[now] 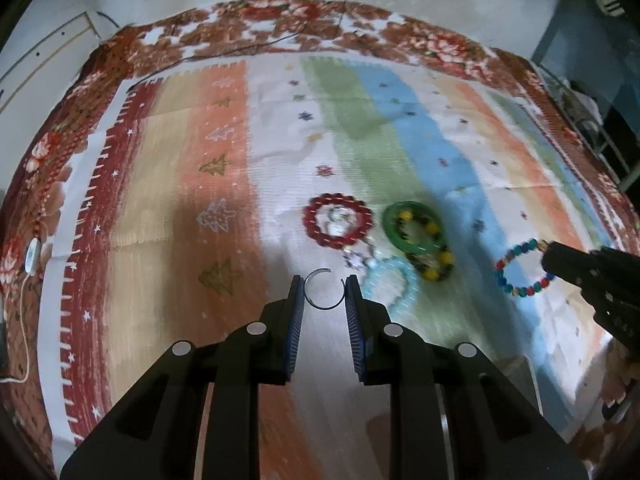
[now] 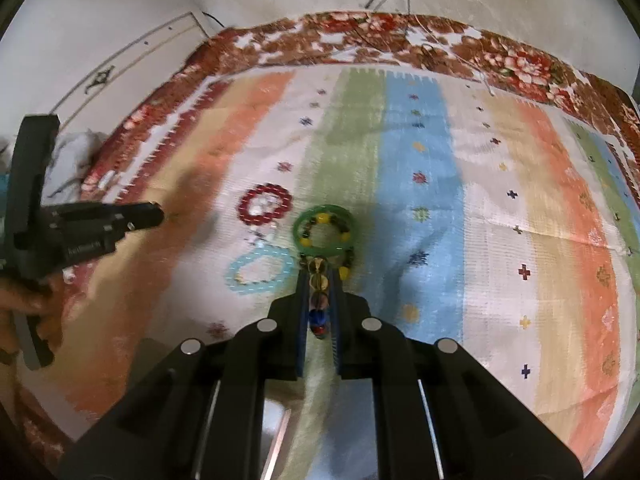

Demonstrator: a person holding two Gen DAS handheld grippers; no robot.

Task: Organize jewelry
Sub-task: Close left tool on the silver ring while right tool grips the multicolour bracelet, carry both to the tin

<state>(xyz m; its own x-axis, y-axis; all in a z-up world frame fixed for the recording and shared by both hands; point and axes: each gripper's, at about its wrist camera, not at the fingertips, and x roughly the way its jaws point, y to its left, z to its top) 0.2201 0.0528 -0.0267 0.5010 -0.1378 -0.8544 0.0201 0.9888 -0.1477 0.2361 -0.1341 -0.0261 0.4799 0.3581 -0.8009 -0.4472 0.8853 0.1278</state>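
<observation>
The left gripper [image 1: 324, 288] holds a thin silver open bangle [image 1: 323, 289] between its two fingers [image 1: 297, 300]; the blue pads touch the ring on both sides and the gap of the ring points away from the gripper. The right gripper [image 2: 320, 292] has its fingers [image 2: 303, 312] narrow, closed on a multicoloured bead bracelet [image 2: 319, 300]. In the left wrist view this bracelet [image 1: 520, 266] hangs as a loop from the tip of the right gripper [image 1: 554, 260], over the blue stripe of the cloth.

Just beyond the left fingers, a little to the right, lies a pale blue bead bracelet [image 1: 390, 284]. Further ahead of them lies a dark red bead bracelet [image 1: 337, 221] with something small and shiny inside it; I cannot tell what it is. To the right of the red one lies a green bangle [image 1: 414, 226], and a bracelet of yellow and dark beads [image 1: 434, 258] lies partly inside it and partly over its near edge. In the right wrist view the green bangle [image 2: 324, 230] is just ahead of the right fingertips, and the pale blue bracelet [image 2: 258, 272] is to their left.

All this lies on a striped cloth [image 1: 224, 168] with small tree and star patterns, spread over a red flowered blanket [image 1: 280, 20].
</observation>
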